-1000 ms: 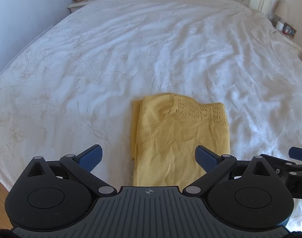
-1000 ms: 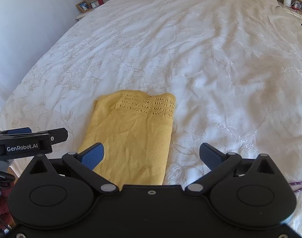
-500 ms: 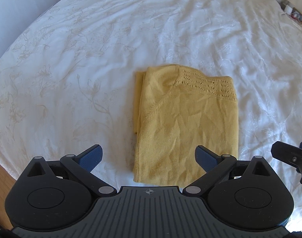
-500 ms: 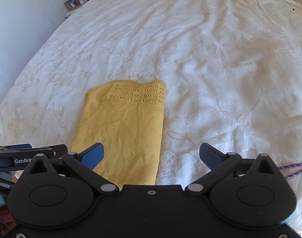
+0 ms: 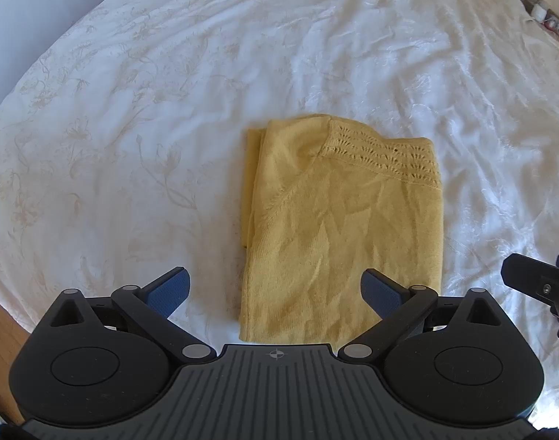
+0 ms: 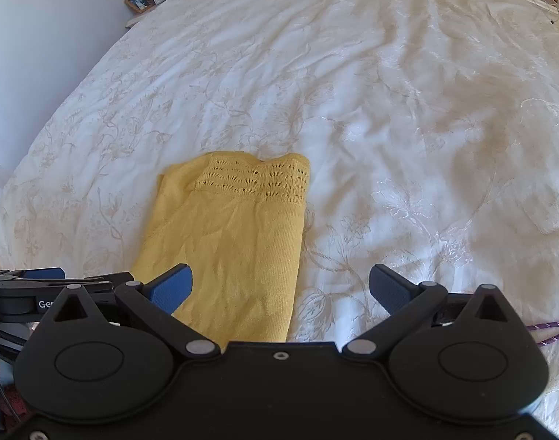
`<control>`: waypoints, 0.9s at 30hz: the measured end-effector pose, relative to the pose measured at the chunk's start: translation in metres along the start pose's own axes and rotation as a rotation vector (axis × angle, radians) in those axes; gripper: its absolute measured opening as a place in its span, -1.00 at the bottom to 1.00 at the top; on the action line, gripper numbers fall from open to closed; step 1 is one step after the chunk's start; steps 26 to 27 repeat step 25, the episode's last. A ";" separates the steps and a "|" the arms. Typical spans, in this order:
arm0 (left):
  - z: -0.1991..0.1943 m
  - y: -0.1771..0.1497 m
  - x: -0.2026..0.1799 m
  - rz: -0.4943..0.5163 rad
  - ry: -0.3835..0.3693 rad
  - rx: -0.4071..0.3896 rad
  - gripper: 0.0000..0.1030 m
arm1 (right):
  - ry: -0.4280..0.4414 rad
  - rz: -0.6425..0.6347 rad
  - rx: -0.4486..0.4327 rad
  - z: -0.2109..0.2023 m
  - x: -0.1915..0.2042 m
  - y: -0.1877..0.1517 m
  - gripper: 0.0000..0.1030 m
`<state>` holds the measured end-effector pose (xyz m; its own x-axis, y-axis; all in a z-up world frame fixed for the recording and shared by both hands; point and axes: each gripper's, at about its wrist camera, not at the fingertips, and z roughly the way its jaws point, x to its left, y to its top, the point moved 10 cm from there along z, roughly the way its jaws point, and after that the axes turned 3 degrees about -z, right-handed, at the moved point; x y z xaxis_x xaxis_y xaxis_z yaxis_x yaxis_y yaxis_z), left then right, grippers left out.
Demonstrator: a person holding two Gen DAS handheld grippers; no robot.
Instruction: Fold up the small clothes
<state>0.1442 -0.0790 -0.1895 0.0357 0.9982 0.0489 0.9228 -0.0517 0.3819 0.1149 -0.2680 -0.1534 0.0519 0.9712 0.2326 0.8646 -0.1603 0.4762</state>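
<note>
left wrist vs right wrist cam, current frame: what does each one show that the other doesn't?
Left wrist only: the extra layer peeking out along the garment's left edge, and a strip of wooden floor.

Right wrist only: a framed photo beside the bed, and a purple cord.

Both: the folded yellow garment on the white bedspread, both grippers open, left gripper, right gripper.

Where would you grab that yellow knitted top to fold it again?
Probably the near hem corners of the yellow top, coming in low from the near bed edge. It lies flat as a long rectangle, lacy band at the far end, so lifting the near end folds it in half.
</note>
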 end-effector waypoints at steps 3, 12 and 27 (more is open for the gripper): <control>0.002 0.001 0.000 -0.001 0.004 0.004 0.96 | 0.000 -0.002 0.009 0.002 -0.002 0.000 0.98; 0.007 0.008 0.005 0.006 0.013 0.006 0.96 | 0.000 -0.002 0.027 0.008 -0.006 0.001 0.98; 0.007 0.010 0.006 0.008 0.015 -0.003 0.95 | 0.006 -0.006 0.044 0.014 -0.003 0.001 0.98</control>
